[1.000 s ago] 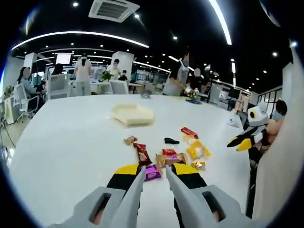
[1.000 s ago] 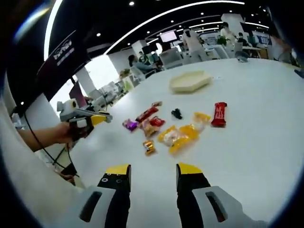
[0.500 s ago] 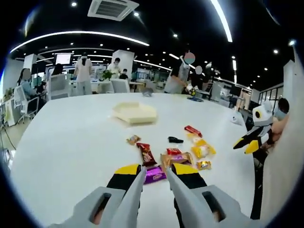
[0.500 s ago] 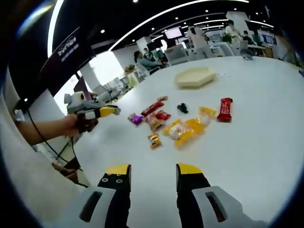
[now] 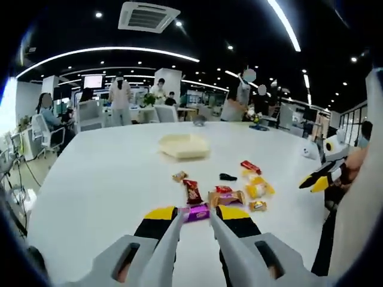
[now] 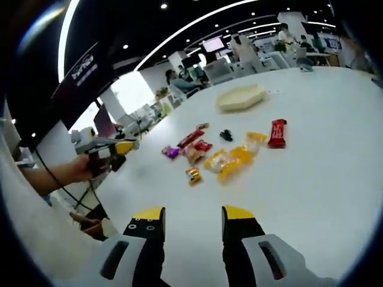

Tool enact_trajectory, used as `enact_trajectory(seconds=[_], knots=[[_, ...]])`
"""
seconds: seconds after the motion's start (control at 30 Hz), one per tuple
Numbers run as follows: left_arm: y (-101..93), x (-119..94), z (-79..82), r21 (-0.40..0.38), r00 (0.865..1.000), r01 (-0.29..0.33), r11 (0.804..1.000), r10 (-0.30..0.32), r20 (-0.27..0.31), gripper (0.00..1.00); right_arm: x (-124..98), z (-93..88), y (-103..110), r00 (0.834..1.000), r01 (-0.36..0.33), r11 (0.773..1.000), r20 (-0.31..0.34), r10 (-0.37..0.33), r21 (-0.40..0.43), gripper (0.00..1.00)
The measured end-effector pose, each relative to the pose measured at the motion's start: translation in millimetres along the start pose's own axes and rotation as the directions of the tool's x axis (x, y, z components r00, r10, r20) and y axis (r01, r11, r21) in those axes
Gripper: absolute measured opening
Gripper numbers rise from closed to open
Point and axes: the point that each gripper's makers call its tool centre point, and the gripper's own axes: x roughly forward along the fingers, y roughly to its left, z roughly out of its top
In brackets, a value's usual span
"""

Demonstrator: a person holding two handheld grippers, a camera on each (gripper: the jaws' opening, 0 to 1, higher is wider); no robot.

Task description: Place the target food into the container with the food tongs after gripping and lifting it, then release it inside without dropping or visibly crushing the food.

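Wide white round table [image 5: 102, 179] in an open office under dark ceiling with strip lights. Left gripper [image 5: 195, 216] rising from 6 o'clock, yellow-tipped black jaws parted by a narrow gap, nothing between them. Just beyond the tips, a purple-wrapped candy [image 5: 195, 211]. Past it toward 1 o'clock, a loose cluster: dark red snack bar [image 5: 192, 191], brown-wrapped snack [image 5: 226, 198], yellow packets [image 5: 258, 189], small gold-wrapped candy [image 5: 258, 205], small black piece [image 5: 227, 177], red chocolate bar [image 5: 250, 167]. At 12 o'clock, well beyond the cluster, a pale cream hexagonal tray [image 5: 184, 146]. At 3 o'clock, right gripper [image 5: 320, 178] with yellow tips, held by a hand.
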Motion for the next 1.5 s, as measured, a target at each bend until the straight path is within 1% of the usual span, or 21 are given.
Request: enact_trajectory(seconds=[0.1, 0.2, 0.27, 0.4, 0.47, 0.5, 0.57, 0.6, 0.67, 0.7, 0.73, 0.77, 0.87, 0.97, 1.0, 1.1, 1.17, 1.23, 1.27, 1.37, 1.5], knots=[[3.8, -24.6, -4.7, -0.034, 0.998, -0.061, 0.998, 0.061, 0.013, 0.24, 6.2, 0.4, 5.9, 1.0, -0.027, 1.0, -0.01, 0.027, -0.012, 0.38], [-1.5, -49.2, -10.7, -0.05, 0.994, -0.107, 0.993, 0.108, 0.017, 0.24, 16.4, 3.5, 15.0, 0.998, -0.065, 0.997, -0.021, 0.064, -0.033, 0.38], [-4.5, -60.8, -9.8, -0.068, 0.991, -0.131, 0.989, 0.133, 0.024, 0.24, 21.9, 5.3, 20.4, 0.996, -0.084, 0.995, -0.027, 0.083, -0.045, 0.38], [-8.1, -89.7, 6.7, -0.089, 0.98, -0.176, 0.98, 0.183, 0.076, 0.24, 32.6, 11.3, 33.3, 0.992, -0.124, 0.989, -0.029, 0.122, -0.075, 0.38], [-4.8, -105.4, 17.2, -0.118, 0.969, -0.21, 0.971, 0.223, 0.105, 0.24, 36.5, 13.8, 37.7, 0.991, -0.135, 0.987, -0.026, 0.133, -0.084, 0.37], [-5.7, -113.5, 25.0, -0.121, 0.965, -0.214, 0.969, 0.229, 0.125, 0.24, 38.5, 14.7, 39.5, 0.99, -0.138, 0.987, -0.023, 0.137, -0.086, 0.37], [-7.5, -122.2, 34.3, -0.114, 0.963, -0.218, 0.969, 0.232, 0.137, 0.24, 40.5, 15.6, 41.5, 0.99, -0.142, 0.986, -0.015, 0.142, -0.085, 0.37], [-7.1, -128.3, 41.0, -0.113, 0.959, -0.224, 0.968, 0.24, 0.154, 0.24, 41.7, 15.6, 41.9, 0.989, -0.145, 0.986, -0.01, 0.144, -0.083, 0.37], [-6.5, -135.8, 47.6, -0.145, 0.951, -0.233, 0.962, 0.257, 0.172, 0.24, 43.0, 16.5, 43.0, 0.989, -0.147, 0.986, -0.006, 0.147, -0.082, 0.37], [-5.8, -140.0, 49.3, -0.077, 0.951, -0.259, 0.963, 0.268, 0.152, 0.24, 43.5, 18.2, 43.4, 0.989, -0.146, 0.986, 0.0, 0.146, -0.082, 0.37], [-6.9, -141.3, 50.3, -0.043, 0.954, -0.261, 0.964, 0.264, 0.139, 0.24, 44.1, 19.1, 42.8, 0.989, -0.144, 0.986, 0.006, 0.145, -0.08, 0.37], [-8.2, -141.8, 51.4, -0.038, 0.957, -0.257, 0.966, 0.26, 0.13, 0.24, 44.7, 19.7, 42.1, 0.99, -0.141, 0.987, 0.011, 0.142, -0.076, 0.36], [-9.7, -145.8, 65.6, -0.038, 0.956, -0.244, 0.969, 0.247, 0.156, 0.24, 44.8, 20.4, 41.7, 0.991, -0.135, 0.989, 0.019, 0.136, -0.06, 0.36], [-10.5, -143.9, 74.0, -0.021, 0.96, -0.233, 0.972, 0.233, 0.156, 0.24, 44.1, 19.5, 40.3, 0.991, -0.13, 0.99, 0.021, 0.131, -0.062, 0.36], [-11.1, -141.8, 79.4, 0.002, 0.961, -0.228, 0.974, 0.225, 0.159, 0.24, 43.2, 19.8, 39.9, 0.991, -0.127, 0.99, 0.024, 0.129, -0.061, 0.36], [-11.7, -135.6, 89.8, 0.031, 0.963, -0.221, 0.975, 0.213, 0.166, 0.24, 40.2, 21.2, 37.8, 0.992, -0.12, 0.991, 0.032, 0.122, -0.055, 0.36], [-12.6, -131.1, 96.0, 0.031, 0.964, -0.204, 0.978, 0.195, 0.183, 0.24, 37.8, 21.7, 36.4, 0.993, -0.113, 0.992, 0.035, 0.115, -0.059, 0.36], [-13.8, -126.5, 98.6, 0.034, 0.965, -0.19, 0.981, 0.181, 0.191, 0.25, 35.3, 21.4, 33.8, 0.993, -0.104, 0.993, 0.039, 0.107, -0.059, 0.36], [-15.6, -120.5, 97.8, 0.038, 0.971, -0.166, 0.985, 0.157, 0.183, 0.25, 33.2, 21.3, 31.6, 0.994, -0.099, 0.994, 0.045, 0.101, -0.054, 0.36], [-16.7, -113.5, 97.4, 0.047, 0.974, -0.152, 0.987, 0.141, 0.177, 0.25, 30.3, 21.0, 26.9, 0.995, -0.087, 0.995, 0.053, 0.089, -0.041, 0.36], [-19.9, -97.2, 97.5, 0.067, 0.981, -0.099, 0.993, 0.086, 0.172, 0.25, 22.8, 23.8, 14.7, 0.996, -0.051, 0.999, 0.076, 0.052, -0.016, 0.36]])
